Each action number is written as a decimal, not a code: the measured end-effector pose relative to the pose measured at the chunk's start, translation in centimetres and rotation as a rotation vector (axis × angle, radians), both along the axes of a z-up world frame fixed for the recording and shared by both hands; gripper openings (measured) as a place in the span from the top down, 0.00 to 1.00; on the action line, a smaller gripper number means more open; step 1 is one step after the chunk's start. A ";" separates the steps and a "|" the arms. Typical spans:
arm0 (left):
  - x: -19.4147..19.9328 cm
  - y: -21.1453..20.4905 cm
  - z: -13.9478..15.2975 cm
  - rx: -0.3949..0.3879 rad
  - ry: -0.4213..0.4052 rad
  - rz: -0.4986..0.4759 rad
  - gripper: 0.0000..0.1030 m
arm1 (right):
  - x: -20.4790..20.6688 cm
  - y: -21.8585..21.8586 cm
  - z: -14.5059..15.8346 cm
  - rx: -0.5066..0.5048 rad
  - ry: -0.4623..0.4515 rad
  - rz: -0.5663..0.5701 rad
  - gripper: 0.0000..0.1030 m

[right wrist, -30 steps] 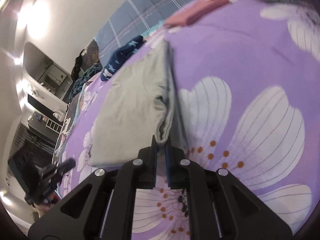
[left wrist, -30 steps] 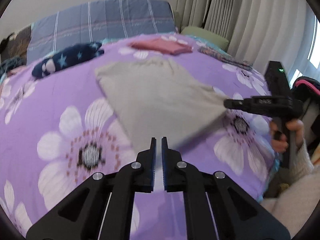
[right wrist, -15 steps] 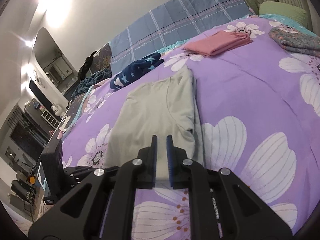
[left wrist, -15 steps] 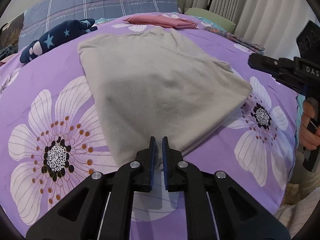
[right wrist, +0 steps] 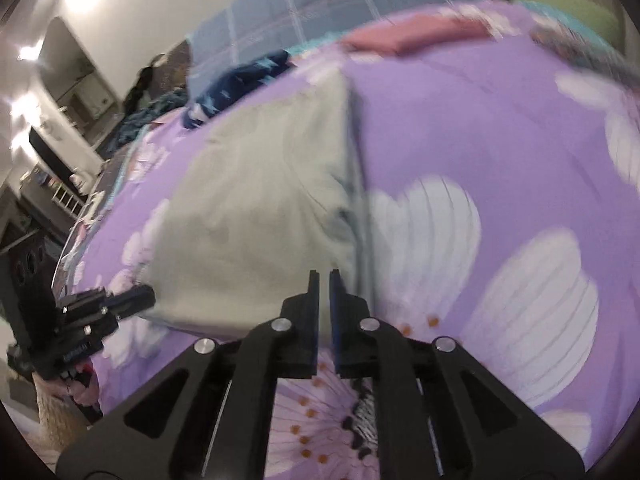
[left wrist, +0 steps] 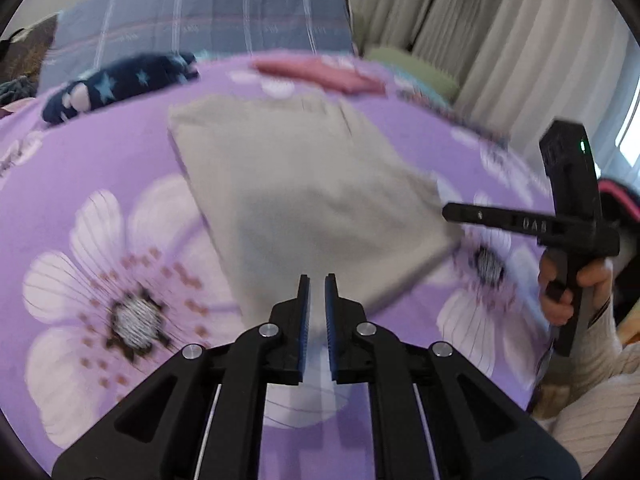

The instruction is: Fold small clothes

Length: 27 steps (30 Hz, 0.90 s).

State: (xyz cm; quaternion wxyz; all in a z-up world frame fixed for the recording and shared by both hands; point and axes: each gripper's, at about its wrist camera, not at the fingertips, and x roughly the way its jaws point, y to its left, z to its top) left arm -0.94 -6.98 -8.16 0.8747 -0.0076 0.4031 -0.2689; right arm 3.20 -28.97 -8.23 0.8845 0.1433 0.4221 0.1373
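Beige folded garment point(left wrist: 304, 196) is lying flat on the purple floral bedspread point(left wrist: 100, 208). Left gripper point(left wrist: 316, 300) is hovering at its near edge, fingers narrowly parted, gripping nothing. Right gripper point(right wrist: 324, 300) is hovering at the adjacent corner, likewise narrowly parted.

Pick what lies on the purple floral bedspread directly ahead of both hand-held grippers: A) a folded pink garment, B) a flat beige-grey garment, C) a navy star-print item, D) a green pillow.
B: the beige-grey garment lies spread flat right ahead of the left hand-held gripper and right hand-held gripper; the rest lie farther back.
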 end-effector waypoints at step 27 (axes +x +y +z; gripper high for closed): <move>6.0 0.3 -3.7 -0.104 0.056 0.018 0.89 | 21.0 18.3 4.5 -0.287 0.049 0.470 0.65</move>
